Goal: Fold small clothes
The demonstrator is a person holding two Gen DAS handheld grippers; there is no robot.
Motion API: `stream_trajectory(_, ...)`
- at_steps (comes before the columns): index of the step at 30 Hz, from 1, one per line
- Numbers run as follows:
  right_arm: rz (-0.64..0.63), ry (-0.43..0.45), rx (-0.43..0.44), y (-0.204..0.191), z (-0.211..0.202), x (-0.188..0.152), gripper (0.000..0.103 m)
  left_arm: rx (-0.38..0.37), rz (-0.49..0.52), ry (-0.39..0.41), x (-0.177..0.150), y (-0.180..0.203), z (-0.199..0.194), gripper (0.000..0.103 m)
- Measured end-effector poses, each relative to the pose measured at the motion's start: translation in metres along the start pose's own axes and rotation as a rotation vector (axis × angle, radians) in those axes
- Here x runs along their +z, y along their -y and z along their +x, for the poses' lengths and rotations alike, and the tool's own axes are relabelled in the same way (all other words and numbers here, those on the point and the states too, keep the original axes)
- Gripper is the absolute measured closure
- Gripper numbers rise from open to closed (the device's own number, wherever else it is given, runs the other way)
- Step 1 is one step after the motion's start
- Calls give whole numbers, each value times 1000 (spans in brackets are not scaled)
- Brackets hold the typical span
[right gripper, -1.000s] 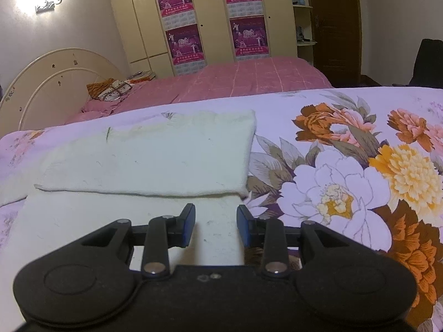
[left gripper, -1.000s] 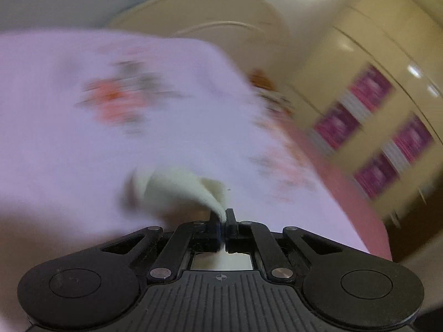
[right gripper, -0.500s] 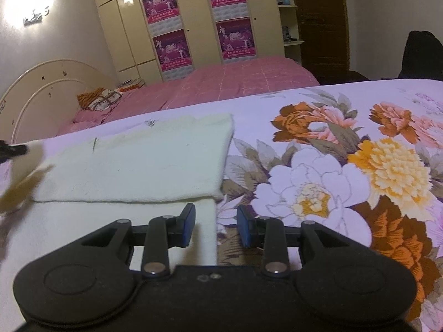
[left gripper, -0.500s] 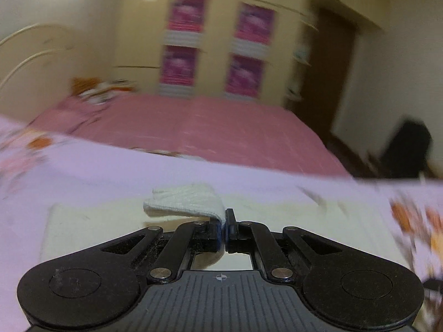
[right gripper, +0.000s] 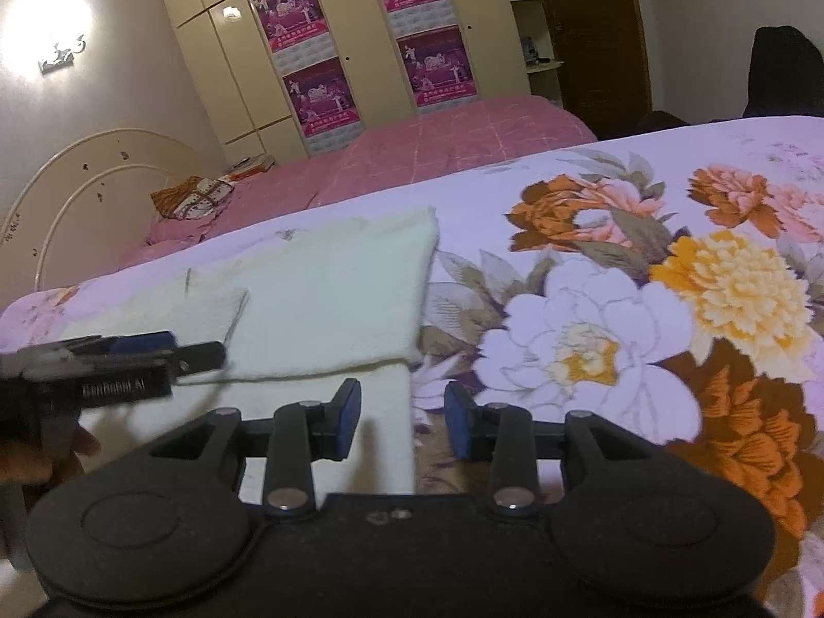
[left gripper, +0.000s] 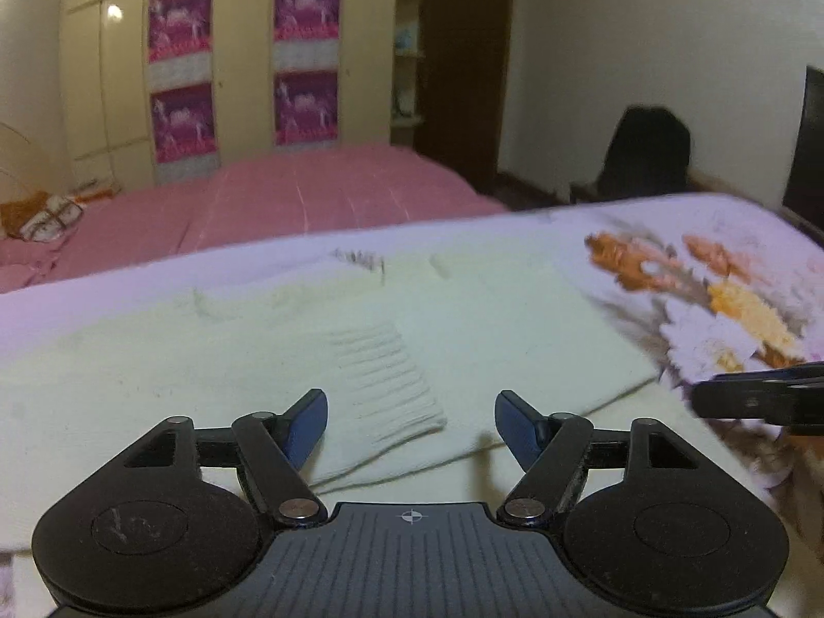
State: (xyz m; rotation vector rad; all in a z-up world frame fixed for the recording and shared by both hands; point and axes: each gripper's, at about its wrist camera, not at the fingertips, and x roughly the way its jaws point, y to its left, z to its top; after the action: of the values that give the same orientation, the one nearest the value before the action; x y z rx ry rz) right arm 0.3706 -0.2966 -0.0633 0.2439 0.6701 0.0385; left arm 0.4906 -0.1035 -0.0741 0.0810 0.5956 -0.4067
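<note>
Your cream ribbed garment (left gripper: 381,376) lies on a lilac bedspread (right gripper: 592,268) printed with orange, yellow and white flowers; beyond it, a pink bed (right gripper: 463,139).

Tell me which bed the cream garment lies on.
The near bed, with the floral cover; the garment lies spread on it. The far bed has a plain pink checked cover and holds no cream garment.

Glowing on the pale wall (right gripper: 154,118), a wall lamp (right gripper: 49,26); standing behind the pink bed (left gripper: 309,195), a cream wardrobe (right gripper: 360,41) bearing magenta posters (left gripper: 180,23), beside a dark wooden door (left gripper: 463,77).
</note>
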Motion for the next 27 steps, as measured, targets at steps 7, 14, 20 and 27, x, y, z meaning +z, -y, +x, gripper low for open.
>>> stream_trajectory(7, 49, 17, 119, -28, 22, 18, 67, 247, -221, 48, -42, -95, -71, 32)
stream_trajectory(14, 111, -74, 228, -62, 81, 29, 67, 413, -408, -65, -86, -174, -100, 32)
stream_trajectory(20, 97, -123, 235, -87, 110, 36, 89, 387, -392, -57, -72, -169, -75, 32)
stream_trajectory(27, 14, 65, 229, -99, 73, 63, 97, 361, -338, -40, -58, -167, -58, 32)
